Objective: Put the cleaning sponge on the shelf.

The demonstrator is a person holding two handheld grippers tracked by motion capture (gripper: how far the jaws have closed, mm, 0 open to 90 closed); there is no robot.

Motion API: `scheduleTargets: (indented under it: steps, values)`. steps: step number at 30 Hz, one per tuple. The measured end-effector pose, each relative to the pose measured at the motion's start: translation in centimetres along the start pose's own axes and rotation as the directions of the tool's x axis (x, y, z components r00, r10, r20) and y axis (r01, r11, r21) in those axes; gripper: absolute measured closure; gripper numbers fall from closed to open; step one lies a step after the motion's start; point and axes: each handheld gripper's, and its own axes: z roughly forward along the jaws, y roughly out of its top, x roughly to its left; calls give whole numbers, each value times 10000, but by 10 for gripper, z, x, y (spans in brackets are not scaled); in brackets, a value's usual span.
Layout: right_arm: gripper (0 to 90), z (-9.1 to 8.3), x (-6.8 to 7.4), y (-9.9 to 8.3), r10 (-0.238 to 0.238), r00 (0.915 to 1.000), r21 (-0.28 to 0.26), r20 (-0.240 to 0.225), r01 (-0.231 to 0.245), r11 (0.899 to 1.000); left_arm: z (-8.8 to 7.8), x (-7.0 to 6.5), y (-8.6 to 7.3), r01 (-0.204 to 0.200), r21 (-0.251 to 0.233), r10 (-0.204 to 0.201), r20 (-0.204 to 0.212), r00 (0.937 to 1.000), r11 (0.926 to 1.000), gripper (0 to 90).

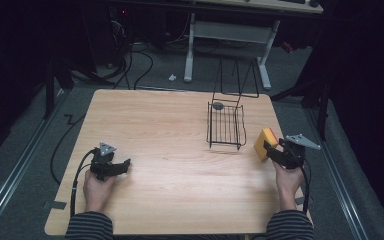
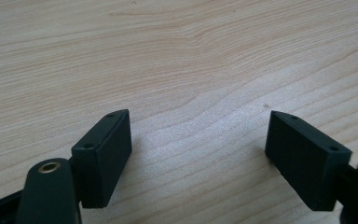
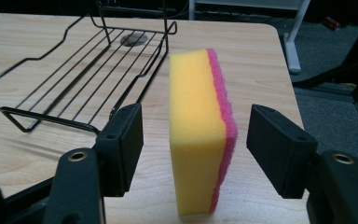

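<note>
- The sponge (image 3: 200,130), yellow with a pink scouring face, stands on edge near the bench's (image 1: 180,165) right edge, just beside the wire rack (image 1: 226,124).
- The right gripper (image 3: 196,140) straddles it, jaws spread with a gap on each side, not yet pressing.
- To grip well, centre the sponge between the jaws and close on its broad faces, gently, since foam likely squashes.
- The left gripper (image 2: 198,154) rests on bare bench, jaws spread wide, holding nothing.
</note>
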Motion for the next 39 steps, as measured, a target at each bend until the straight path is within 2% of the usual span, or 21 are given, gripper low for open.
scheduleTargets:
  steps: [5,13,18,25,28,39]
  values:
    - [367,9,-1,-2,-41,10000,87,39,41,10000,0,0,0,0,-1,0,3,10000,10000,232]
    - [368,21,-4,-7,190,9998,274,-103,-187,9994,0,0,0,1,0,-1,3,10000,10000,232]
    - [384,30,-5,-13,310,9995,538,-100,-304,9981,0,0,0,-1,4,1,3,10000,10000,232]
    - [416,39,-5,-16,181,9998,609,-54,-178,9980,0,0,0,-2,1,2,3,10000,10000,232]
    - [423,41,-6,-17,328,9995,645,-25,-326,9974,0,0,0,-2,2,2,3,10000,10000,231]
    - [545,45,-4,-20,68,9998,549,177,-77,9985,0,0,0,0,1,0,3,10000,10000,231]
